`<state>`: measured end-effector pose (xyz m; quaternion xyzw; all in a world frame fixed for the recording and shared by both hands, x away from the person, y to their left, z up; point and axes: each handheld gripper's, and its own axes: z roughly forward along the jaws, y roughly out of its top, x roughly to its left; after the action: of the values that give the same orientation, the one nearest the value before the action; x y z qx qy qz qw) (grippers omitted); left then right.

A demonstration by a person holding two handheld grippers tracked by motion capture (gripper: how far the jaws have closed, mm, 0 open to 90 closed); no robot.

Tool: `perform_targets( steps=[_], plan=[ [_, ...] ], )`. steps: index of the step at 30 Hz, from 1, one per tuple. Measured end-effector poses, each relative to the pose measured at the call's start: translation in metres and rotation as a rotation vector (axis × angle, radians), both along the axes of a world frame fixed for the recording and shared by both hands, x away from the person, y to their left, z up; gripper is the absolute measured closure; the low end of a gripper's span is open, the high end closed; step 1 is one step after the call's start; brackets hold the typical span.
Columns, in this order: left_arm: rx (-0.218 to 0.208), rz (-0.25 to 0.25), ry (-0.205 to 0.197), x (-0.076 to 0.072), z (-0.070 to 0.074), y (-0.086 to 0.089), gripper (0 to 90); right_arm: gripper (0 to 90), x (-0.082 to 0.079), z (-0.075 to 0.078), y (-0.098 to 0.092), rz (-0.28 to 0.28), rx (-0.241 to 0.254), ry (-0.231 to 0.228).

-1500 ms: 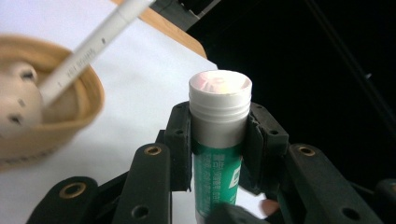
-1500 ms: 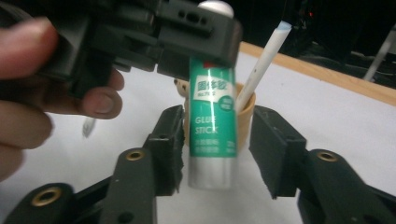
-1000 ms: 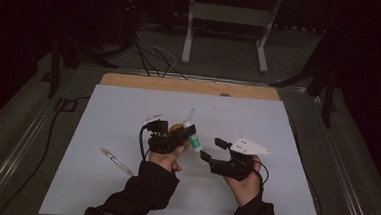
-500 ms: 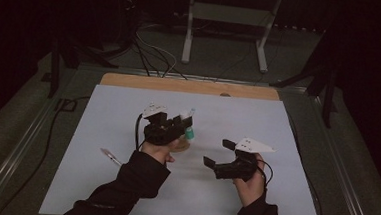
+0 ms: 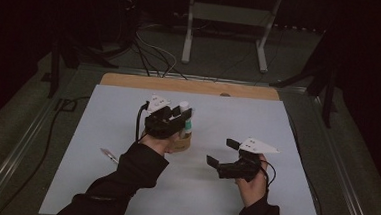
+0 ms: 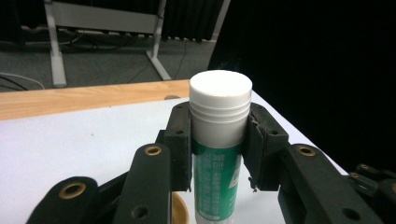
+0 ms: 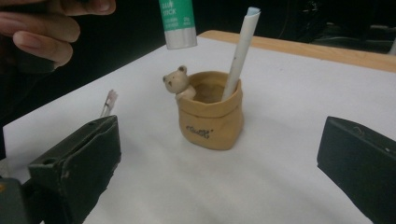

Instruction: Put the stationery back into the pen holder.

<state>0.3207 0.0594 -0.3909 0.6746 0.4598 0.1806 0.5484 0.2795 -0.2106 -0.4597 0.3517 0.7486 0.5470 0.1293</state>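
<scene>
Moved: glue stick (image 6: 218, 154) is now carried above the bear pen pot (image 7: 211, 109).
Left gripper (image 5: 170, 122): clamped on the stick.
Right gripper (image 5: 223, 153): jaws just opened wide, nothing between.

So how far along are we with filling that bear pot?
Done: one white pen already stands in the bear pot. In hand: the left claw grips the glue stick upright above the pot. Left: lower it in, then probably the pen lying on the table; the right claw is open.
</scene>
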Motion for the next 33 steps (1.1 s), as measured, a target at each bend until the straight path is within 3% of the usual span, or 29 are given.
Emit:
perform_targets(
  steps=[6, 12, 21, 27, 33],
  plan=[
    [0.021, 0.001, -0.019, 0.008, -0.008, 0.003, 66.9, 0.0, 0.000, 0.002, 0.000, 0.011, 0.008, -0.009],
    [0.017, 0.000, -0.029, 0.013, -0.024, 0.003, 67.0, 0.0, 0.000, 0.001, -0.001, 0.011, 0.016, -0.007],
    [0.077, -0.057, -0.105, 0.018, -0.042, -0.006, 66.9, 0.0, 0.001, 0.001, 0.000, 0.022, 0.024, 0.002],
    [0.089, -0.058, -0.102, 0.020, -0.050, -0.008, 66.9, 0.0, 0.001, 0.000, 0.000, 0.026, 0.022, 0.009],
    [0.135, -0.060, -0.107, 0.022, -0.058, -0.009, 66.8, 0.0, 0.001, -0.001, 0.001, 0.032, 0.025, 0.015]
  ],
)
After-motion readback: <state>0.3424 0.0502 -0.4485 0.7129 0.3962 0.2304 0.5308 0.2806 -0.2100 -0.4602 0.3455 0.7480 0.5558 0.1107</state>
